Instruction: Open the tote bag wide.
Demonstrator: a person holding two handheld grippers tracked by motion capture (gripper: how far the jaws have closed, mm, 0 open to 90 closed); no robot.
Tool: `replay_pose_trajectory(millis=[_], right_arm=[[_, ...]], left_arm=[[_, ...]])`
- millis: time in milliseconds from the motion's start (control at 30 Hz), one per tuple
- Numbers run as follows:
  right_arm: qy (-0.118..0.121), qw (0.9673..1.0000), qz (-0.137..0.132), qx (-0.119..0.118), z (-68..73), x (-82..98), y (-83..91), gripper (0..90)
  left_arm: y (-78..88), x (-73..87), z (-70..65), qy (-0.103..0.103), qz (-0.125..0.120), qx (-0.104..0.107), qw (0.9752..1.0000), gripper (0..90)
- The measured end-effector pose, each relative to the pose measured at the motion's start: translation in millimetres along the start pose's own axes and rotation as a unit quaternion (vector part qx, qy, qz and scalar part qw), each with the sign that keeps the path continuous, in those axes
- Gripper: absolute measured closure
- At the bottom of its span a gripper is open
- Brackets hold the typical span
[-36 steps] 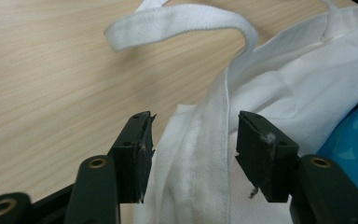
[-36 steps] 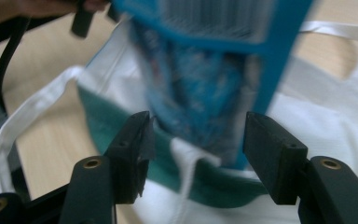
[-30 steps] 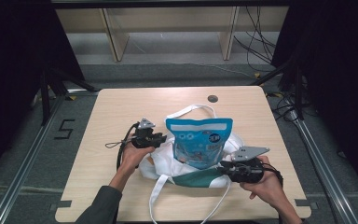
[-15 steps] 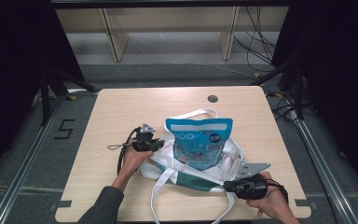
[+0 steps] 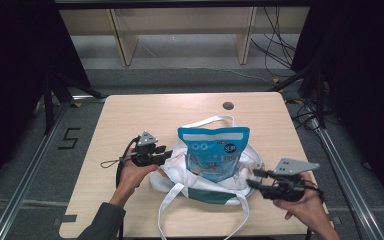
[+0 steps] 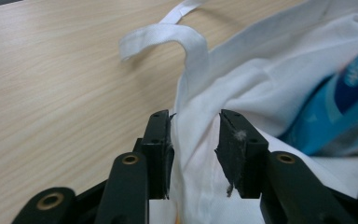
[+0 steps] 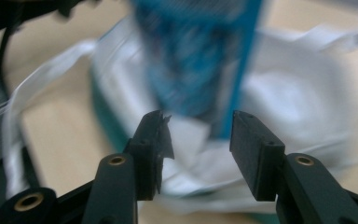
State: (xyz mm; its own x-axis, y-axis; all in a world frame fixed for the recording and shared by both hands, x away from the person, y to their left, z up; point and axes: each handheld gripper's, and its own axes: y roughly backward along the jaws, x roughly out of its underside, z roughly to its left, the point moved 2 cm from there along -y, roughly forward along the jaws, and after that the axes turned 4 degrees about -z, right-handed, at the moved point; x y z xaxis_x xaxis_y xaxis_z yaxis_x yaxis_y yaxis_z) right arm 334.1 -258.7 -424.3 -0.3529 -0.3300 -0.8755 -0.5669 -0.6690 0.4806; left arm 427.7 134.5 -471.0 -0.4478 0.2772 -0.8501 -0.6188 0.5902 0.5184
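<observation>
two hand-held black two-jaw grippers flank a white cloth tote bag (image 5: 200, 181) with a dark green bottom band, lying slumped near the middle of a light wooden table (image 5: 130, 115). a blue and white printed plastic pouch (image 5: 214, 152) stands upright in the bag's open mouth, its top edge well above the cloth. the bag's long white straps (image 5: 167, 210) trail toward the table's near edge, and another strap loop (image 5: 215, 120) arcs behind the pouch.

the left gripper (image 5: 166, 155), held in the person's left hand (image 5: 132, 172), sits at the bag's left side. in the left gripper view its fingers (image 6: 161, 149) stand apart with a fold of the white cloth (image 6: 196, 140) running up between them; the cloth touches the left finger, while a gap shows beside the right one. a strap loop (image 6: 168, 39) curls above the table just beyond.

the right gripper (image 5: 252, 178), held in the person's right hand (image 5: 305, 207), hovers at the bag's right side, just off the cloth, with a grey three-cornered plate (image 5: 295, 166) on top. in the right gripper view, which is blurred, its fingers (image 7: 251, 154) are spread wide with nothing between them, aimed at the pouch (image 7: 200, 56) and the white cloth below it.

a small dark round grommet (image 5: 228, 105) is set in the table's far side.
</observation>
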Motion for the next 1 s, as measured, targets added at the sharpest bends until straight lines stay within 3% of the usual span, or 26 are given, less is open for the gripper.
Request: replay_pose_trajectory(millis=[33, 67, 100, 167, 200, 233, 300, 367, 400, 433, 500, 567, 700, 733, 767, 800, 900, 967, 1000], right_arm=[[-0.002, 0.9995, 0.001, 0.031, -6.8, -4.9, 3.4, 53.1], [0.006, 0.9984, -0.001, 0.057, -16.2, -8.0, 3.5, 53.1], [-0.003, 0.9969, 0.012, 0.078, -22.6, -9.3, 3.0, 53.0], [-0.027, 0.9937, 0.026, 0.106, -30.2, -9.2, -2.6, 52.4], [-0.016, 0.9927, 0.037, 0.113, -38.1, -7.4, -10.7, 52.5], [-0.017, 0.9925, 0.037, 0.115, -41.1, -5.1, -16.6, 54.1], [0.000, 0.9929, 0.057, 0.104, -51.7, 2.8, -28.8, 69.7], [-0.004, 0.9904, 0.091, 0.104, -55.2, 14.9, -36.1, 79.6], [0.013, 0.9878, 0.104, 0.115, -60.2, 20.8, -37.7, 82.1], [0.010, 0.9866, 0.114, 0.117, -62.5, 25.9, -39.0, 83.1], [0.005, 0.9849, 0.129, 0.115, -68.9, 40.5, -46.7, 84.1], [0.006, 0.9835, 0.140, 0.114, -70.6, 46.7, -54.5, 84.2], [0.030, 0.9787, 0.157, 0.129, -68.6, 49.6, -65.9, 84.5], [0.020, 0.9793, 0.156, 0.128, -67.9, 49.5, -65.8, 84.4], [0.025, 0.9802, 0.147, 0.131, -69.8, 50.4, -66.0, 84.3], [0.023, 0.9813, 0.143, 0.128, -71.3, 51.6, -66.7, 84.3], [0.018, 0.9818, 0.135, 0.132, -75.5, 51.0, -69.7, 84.2], [0.020, 0.9812, 0.136, 0.136, -80.5, 48.2, -74.1, 84.0], [0.018, 0.9812, 0.133, 0.138, -83.6, 46.6, -77.4, 83.8]], left_arm=[[2.8, 2.1, 0.3, -0.003, 0.002, -0.001, 1.0000, 60.8], [4.7, 5.0, -0.3, 0.010, 0.004, -0.003, 0.9999, 59.7], [5.5, 8.0, -0.8, 0.019, 0.000, 0.001, 0.9998, 59.0], [6.9, 14.7, 1.6, 0.024, 0.010, 0.002, 0.9997, 57.7], [6.3, 17.0, 2.0, 0.027, 0.012, 0.003, 0.9995, 57.7], [4.7, 20.9, 2.5, 0.027, 0.020, 0.006, 0.9994, 58.1], [1.6, 25.8, 0.4, 0.025, 0.024, 0.006, 0.9994, 63.4], [-1.1, 30.6, -1.7, -0.010, 0.043, -0.009, 0.9990, 68.9], [-2.2, 32.3, -1.2, -0.033, 0.052, -0.014, 0.9980, 72.8], [-4.7, 36.4, -1.3, -0.048, 0.069, -0.022, 0.9962, 74.9], [-10.3, 42.8, -0.7, -0.039, 0.077, -0.017, 0.9961, 77.1], [-11.9, 44.2, -1.8, -0.045, 0.076, -0.018, 0.9960, 77.5], [-18.3, 50.0, -4.6, -0.058, 0.086, -0.017, 0.9944, 77.8], [-18.4, 49.6, -4.1, -0.054, 0.084, -0.017, 0.9949, 78.0], [-18.1, 48.8, -2.3, -0.059, 0.088, -0.014, 0.9943, 78.0], [-19.0, 49.4, -2.0, -0.049, 0.084, -0.015, 0.9952, 78.0], [-22.1, 47.1, 2.1, -0.056, 0.085, -0.023, 0.9946, 78.1], [-27.5, 44.3, 5.4, -0.045, 0.082, -0.032, 0.9952, 78.1], [-30.2, 41.9, 8.6, -0.048, 0.079, -0.035, 0.9951, 78.2]])
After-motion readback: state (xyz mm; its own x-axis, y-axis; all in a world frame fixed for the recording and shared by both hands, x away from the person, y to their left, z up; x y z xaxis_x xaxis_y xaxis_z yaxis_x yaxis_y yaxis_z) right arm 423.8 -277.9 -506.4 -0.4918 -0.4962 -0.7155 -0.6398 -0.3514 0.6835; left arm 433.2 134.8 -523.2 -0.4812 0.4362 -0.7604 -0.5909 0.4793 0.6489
